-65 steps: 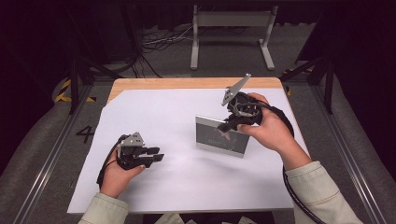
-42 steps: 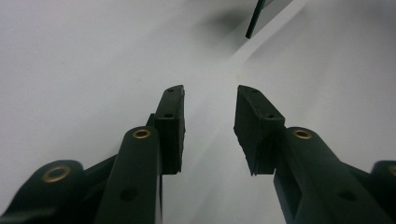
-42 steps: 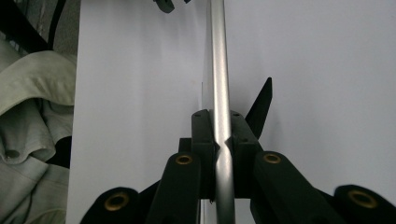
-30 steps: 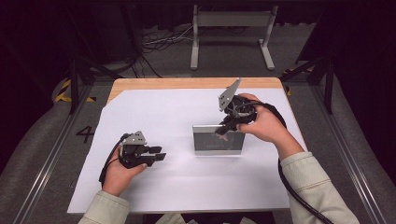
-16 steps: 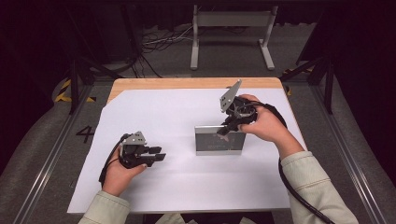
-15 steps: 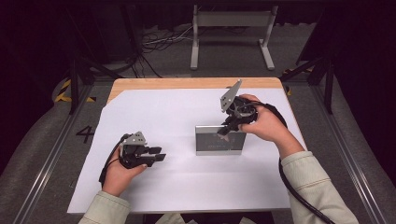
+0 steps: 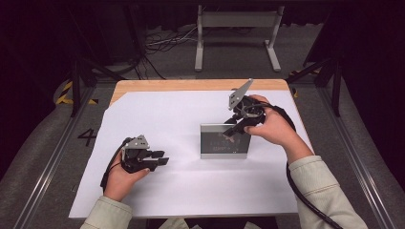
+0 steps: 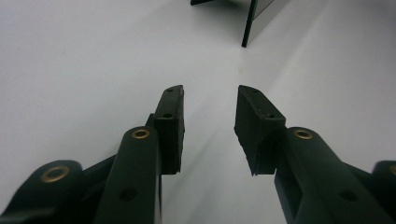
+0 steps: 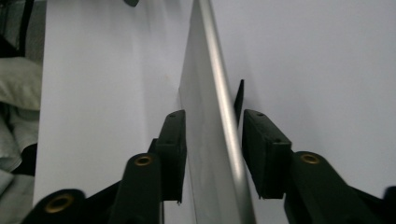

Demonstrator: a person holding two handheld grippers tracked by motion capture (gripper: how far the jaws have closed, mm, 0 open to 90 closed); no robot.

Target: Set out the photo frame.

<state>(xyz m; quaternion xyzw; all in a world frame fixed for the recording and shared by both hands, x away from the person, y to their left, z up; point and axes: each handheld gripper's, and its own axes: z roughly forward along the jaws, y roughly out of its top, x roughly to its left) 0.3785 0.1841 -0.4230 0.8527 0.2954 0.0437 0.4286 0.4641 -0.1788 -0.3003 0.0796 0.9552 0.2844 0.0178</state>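
Right tool (image 7: 234, 130) straddles the top edge of a thin upright metal-framed panel (image 7: 224, 141), possibly a small mirror or picture frame, standing right of centre on the white-covered desk (image 7: 191, 191). In the right gripper view the panel (image 9: 212, 140) runs edge-on between the jaws, its long edge pointing straight away along the tool's axis. The left pad (image 9: 173, 154) looks pressed to one face. A sliver of gap seems to remain at the right pad (image 9: 261, 149), so the jaws are nearly closed around the panel, with firm clamping not certain. A dark prop or stand shows behind the panel at its far side.

Left tool (image 7: 157, 160) rests low on the desk at front left, well apart from the panel, jaws parted and holding nothing. In the left gripper view the panel's corner (image 8: 254, 18) sits far ahead and slightly right.

Judgement: right hand is nearer by far. Any coming move turns on the panel's plane staying parallel to the right jaws; a twist could tip it.
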